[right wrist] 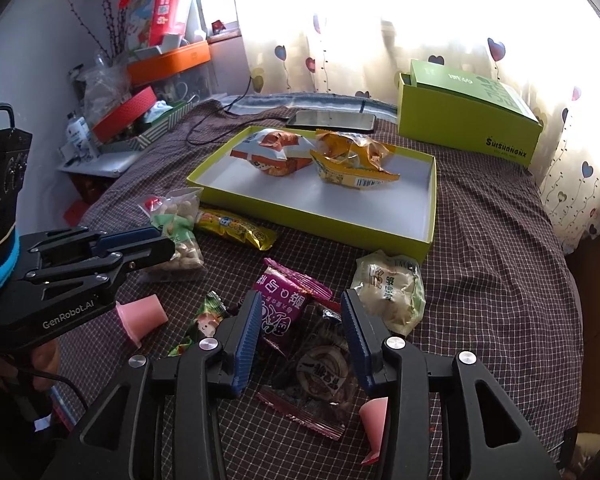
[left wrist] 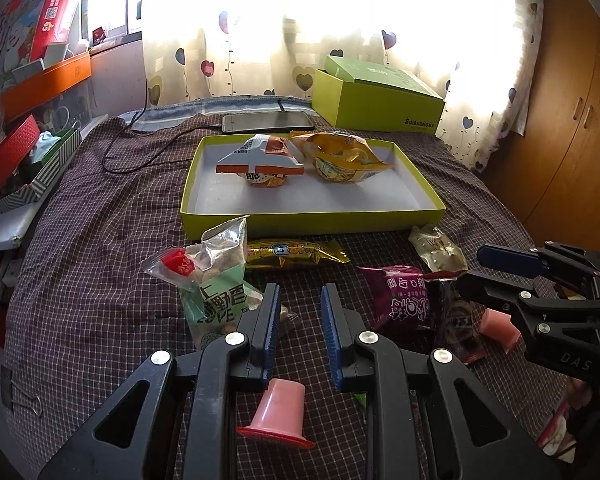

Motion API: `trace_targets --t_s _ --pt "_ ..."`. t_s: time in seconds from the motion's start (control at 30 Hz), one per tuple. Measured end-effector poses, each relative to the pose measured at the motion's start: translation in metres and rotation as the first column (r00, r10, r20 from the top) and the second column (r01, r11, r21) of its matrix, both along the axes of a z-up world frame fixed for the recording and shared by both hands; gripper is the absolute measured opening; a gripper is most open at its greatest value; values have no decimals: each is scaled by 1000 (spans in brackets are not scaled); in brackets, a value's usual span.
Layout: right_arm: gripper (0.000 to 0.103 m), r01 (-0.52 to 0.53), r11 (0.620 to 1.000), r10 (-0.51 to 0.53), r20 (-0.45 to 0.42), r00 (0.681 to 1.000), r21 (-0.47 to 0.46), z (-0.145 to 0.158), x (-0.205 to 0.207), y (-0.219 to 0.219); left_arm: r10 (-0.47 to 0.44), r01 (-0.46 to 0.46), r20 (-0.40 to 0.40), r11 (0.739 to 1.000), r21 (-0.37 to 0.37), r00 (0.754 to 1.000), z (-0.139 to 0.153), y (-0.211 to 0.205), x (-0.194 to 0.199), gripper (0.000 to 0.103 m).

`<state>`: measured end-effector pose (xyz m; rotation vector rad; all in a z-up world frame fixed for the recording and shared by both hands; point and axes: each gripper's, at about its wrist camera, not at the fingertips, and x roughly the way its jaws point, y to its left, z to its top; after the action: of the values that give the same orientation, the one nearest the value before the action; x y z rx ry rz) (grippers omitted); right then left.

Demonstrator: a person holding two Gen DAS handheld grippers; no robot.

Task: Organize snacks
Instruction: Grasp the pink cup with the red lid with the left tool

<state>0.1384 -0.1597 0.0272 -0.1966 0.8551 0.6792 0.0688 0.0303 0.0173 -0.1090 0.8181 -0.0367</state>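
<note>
- On the bed, a checked cloth (left wrist: 100,240) covers the whole working surface; all the snacks lie on it.
- Green box (left wrist: 380,100), closed, stands at the far right edge near the heart-print curtain (left wrist: 228,60).
- Shallow green tray (left wrist: 312,220), white inside, sits mid-bed; it holds an orange-and-white packet (left wrist: 260,160) on its left and a yellow packet (left wrist: 348,156) on its right, close together.
- Left gripper (left wrist: 300,312): fingers stand a narrow gap apart, nothing between them; it hovers over bare cloth, with a pink cup (left wrist: 278,412) lying on its side beneath it.
- Right gripper (right wrist: 300,332): fingers spread wider, pads touching nothing; a purple packet (right wrist: 288,304) and a clear packet of dark round snacks (right wrist: 320,372) lie on the cloth below the gap.
- Bag of nuts with a mint-green label (left wrist: 212,280) lies in front of the tray's near left corner.
- Gold bar packet (left wrist: 296,254) lies just beside the bag of nuts, near the tray's front wall.
- Pale packet (right wrist: 392,292) rests near the tray's near right corner.
- Second pink cup (right wrist: 374,420) lies partly hidden behind the right gripper's right finger.
- Small green sweet wrapper (right wrist: 204,320) lies just left of the right gripper.
</note>
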Motion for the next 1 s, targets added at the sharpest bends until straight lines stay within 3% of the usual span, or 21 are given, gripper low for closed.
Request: trace_targets --t_s 0.3,0.47,1.0 --pt "44 -21 1000 21 -7 1000 6 -2 -7 2 -13 13 -6 1000 -10 1000 -5 -1 -8 23" --pt "46 -33 999 33 -10 999 9 -2 -12 4 -12 12 -1 1000 -16 1000 -6 0 -12 37" --pt "48 -63 998 64 -26 998 30 -5 -31 -1 -9 9 -7 1000 -20 1000 -15 15 -40 38"
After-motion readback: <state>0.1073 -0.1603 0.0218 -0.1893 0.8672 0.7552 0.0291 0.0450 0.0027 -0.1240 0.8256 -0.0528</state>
